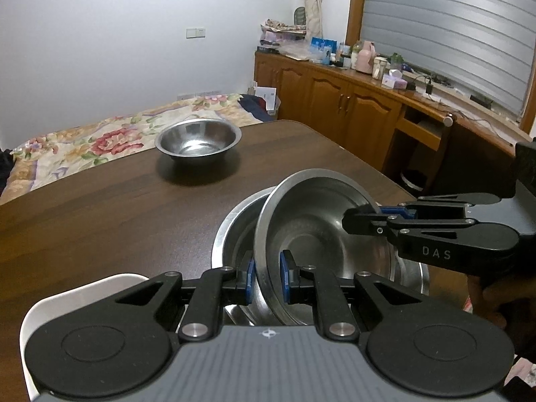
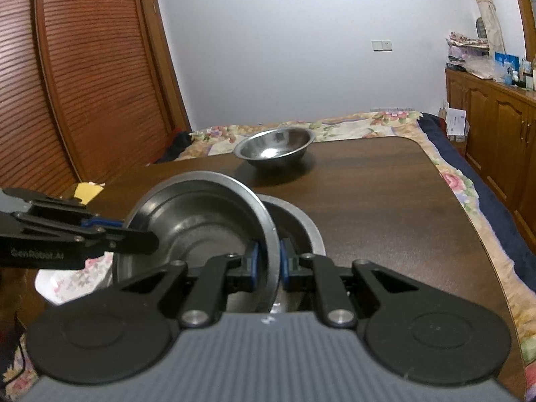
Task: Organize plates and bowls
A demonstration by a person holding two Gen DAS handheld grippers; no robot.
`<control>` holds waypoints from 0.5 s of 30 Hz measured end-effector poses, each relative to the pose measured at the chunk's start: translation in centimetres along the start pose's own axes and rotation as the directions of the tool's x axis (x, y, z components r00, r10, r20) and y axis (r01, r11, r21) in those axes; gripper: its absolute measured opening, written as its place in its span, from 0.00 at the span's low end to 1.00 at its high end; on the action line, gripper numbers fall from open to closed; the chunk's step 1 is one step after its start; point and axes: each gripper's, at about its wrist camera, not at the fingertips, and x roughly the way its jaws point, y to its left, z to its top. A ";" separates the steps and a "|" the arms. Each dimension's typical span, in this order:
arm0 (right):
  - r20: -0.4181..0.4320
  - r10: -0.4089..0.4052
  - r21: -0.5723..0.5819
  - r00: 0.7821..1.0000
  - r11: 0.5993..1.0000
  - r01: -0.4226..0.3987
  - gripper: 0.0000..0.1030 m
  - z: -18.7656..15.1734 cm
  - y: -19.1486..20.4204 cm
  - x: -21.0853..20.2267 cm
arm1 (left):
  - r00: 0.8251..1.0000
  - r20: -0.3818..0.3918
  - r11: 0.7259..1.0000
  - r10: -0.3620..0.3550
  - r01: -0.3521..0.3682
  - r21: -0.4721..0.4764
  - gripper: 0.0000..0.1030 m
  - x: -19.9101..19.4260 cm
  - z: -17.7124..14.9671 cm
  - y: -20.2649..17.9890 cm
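- Near the front edge of the dark wooden table (image 1: 100,221), two hand-held grippers share one steel dish, the tilted bowl (image 1: 318,234), which leans over a wider lower bowl (image 1: 234,231) resting on the tabletop.
- Left gripper (image 1: 266,276): its blue-padded jaws pinch the near rim of the tilted bowl, one pad inside the wall and one outside.
- Right gripper (image 2: 267,263): it grips the same bowl from the opposite side, jaws closed on the rim; the left wrist view shows its black fingers reaching in over the rim from the right.
- Far bowl (image 1: 198,140): a third steel bowl stands alone and upright toward the back of the table, well apart from the pair in front.
- Step in hand (judgement): nesting the tilted bowl into the lower one, or lifting it out; the frames alone do not settle which.
- Next move (judgement): if nesting, both grippers should level the bowl together and lower it until its base seats, then release one side at a time; uneven release could let smooth steel slip or clatter.
- Surroundings: a white chair back (image 1: 83,294) sits below the left gripper; a floral bedspread (image 2: 368,120) lies beyond the table.
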 end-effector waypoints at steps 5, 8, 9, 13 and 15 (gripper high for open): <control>0.004 -0.018 -0.035 1.000 0.999 0.018 0.15 -0.1 0.2 0.0 | 1.000 0.000 0.999 0.025 -0.025 0.029 0.16 0.3 -0.2 -0.3; 0.008 -0.031 -0.069 0.999 0.997 0.032 0.15 -0.2 0.6 0.2 | 0.999 -0.006 0.999 0.036 -0.035 0.038 0.16 0.7 -0.4 0.0; 0.011 -0.035 -0.083 0.999 0.996 0.036 0.14 -0.3 0.7 0.2 | 0.999 -0.007 0.998 0.042 -0.042 0.043 0.16 0.8 -0.5 0.0; 0.019 -0.044 -0.143 0.999 0.989 0.046 0.14 -0.3 1.4 0.2 | 0.998 -0.007 0.996 0.066 -0.065 0.062 0.16 1.1 -0.5 -0.1; 0.021 -0.056 -0.186 0.998 0.981 0.059 0.14 -0.3 1.8 0.2 | 0.998 -0.006 0.996 0.069 -0.068 0.063 0.16 1.1 -0.5 0.0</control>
